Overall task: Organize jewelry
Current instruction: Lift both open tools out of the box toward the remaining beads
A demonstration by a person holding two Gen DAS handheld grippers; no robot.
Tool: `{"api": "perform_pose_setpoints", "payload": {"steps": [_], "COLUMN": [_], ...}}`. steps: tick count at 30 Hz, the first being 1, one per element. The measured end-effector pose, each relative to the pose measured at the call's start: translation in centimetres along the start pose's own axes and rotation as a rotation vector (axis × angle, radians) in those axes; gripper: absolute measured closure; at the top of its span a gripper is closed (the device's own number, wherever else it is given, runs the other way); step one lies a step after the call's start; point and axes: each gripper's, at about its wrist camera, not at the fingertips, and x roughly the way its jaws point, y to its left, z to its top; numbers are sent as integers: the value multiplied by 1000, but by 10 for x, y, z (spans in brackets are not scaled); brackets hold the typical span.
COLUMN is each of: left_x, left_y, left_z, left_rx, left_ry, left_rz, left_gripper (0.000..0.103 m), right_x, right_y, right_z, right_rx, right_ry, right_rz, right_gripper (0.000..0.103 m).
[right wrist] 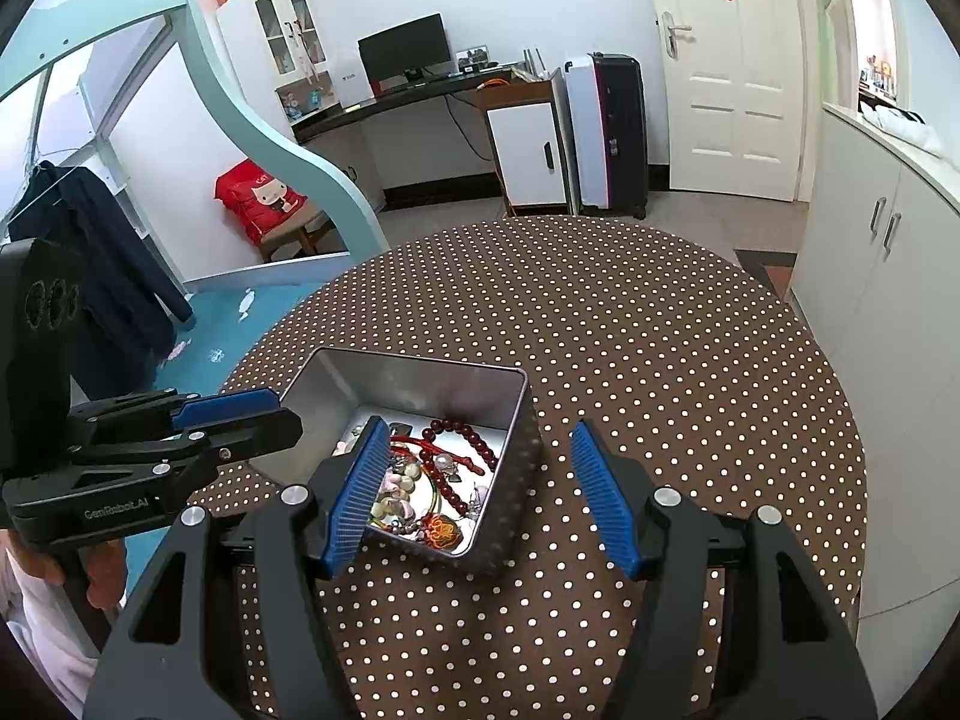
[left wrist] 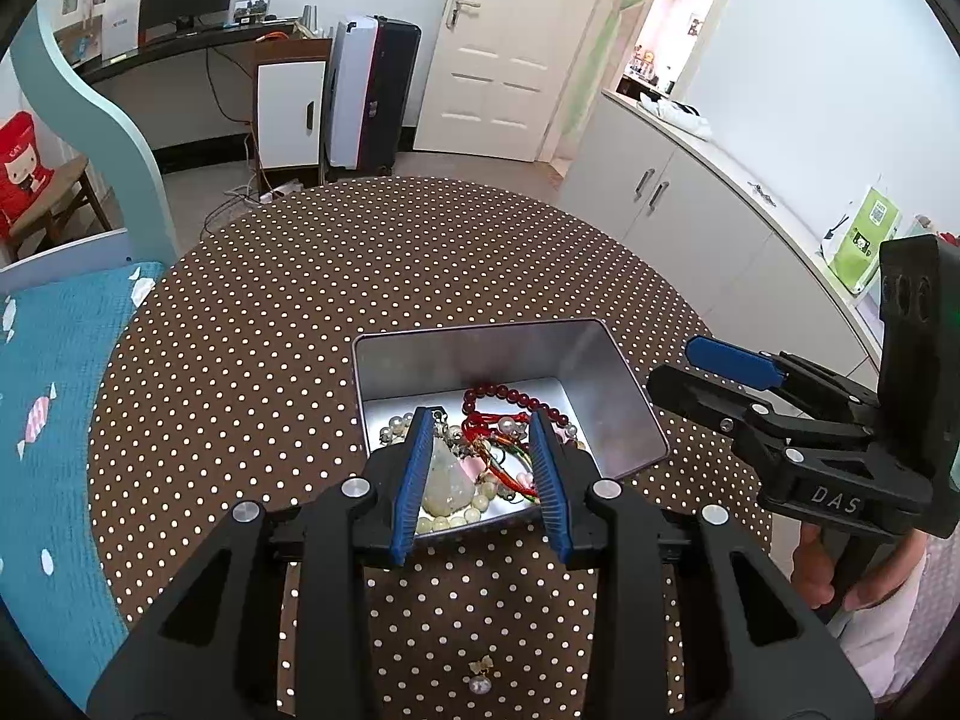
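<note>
A silver metal tin (left wrist: 606,396) (right wrist: 336,384) sits on the round polka-dot table. It holds a pile of jewelry: a dark red bead bracelet (left wrist: 516,397) (right wrist: 474,444), red cords (left wrist: 510,471), pearl beads (left wrist: 438,521) and a pale stone pendant (left wrist: 444,480). My left gripper (left wrist: 480,480) is open above the tin's near side, empty. My right gripper (right wrist: 480,498) is open, straddling the tin's right wall, empty. A small earring (left wrist: 481,677) lies on the table near me, between the left gripper's arms.
The brown polka-dot table (left wrist: 360,276) (right wrist: 660,330) is round, with a blue bed (left wrist: 54,420) at its left and white cabinets (left wrist: 690,210) at its right. A desk, suitcase and door stand far behind.
</note>
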Motion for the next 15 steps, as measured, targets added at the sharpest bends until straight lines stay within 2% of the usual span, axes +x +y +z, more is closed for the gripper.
{"api": "perform_pose_setpoints", "payload": {"steps": [8, 12, 14, 15], "left_x": [-12, -22, -28, -32], "left_y": [-4, -5, -2, -1], "left_z": [-7, -15, -18, -22], "left_rx": [-1, -5, -5, -4], "left_ry": [-12, -21, -26, -30], "left_rz": [6, 14, 19, 28], "left_gripper": [69, 60, 60, 55], "right_x": [-8, -16, -19, -23], "right_y": [2, 6, 8, 10], "right_z": [-4, -9, -10, -12], "right_rx": [-5, -12, -17, -20], "right_ry": [-9, -17, -22, -27], "right_rz": [-7, -15, -18, -23], "right_gripper": [43, 41, 39, 35]}}
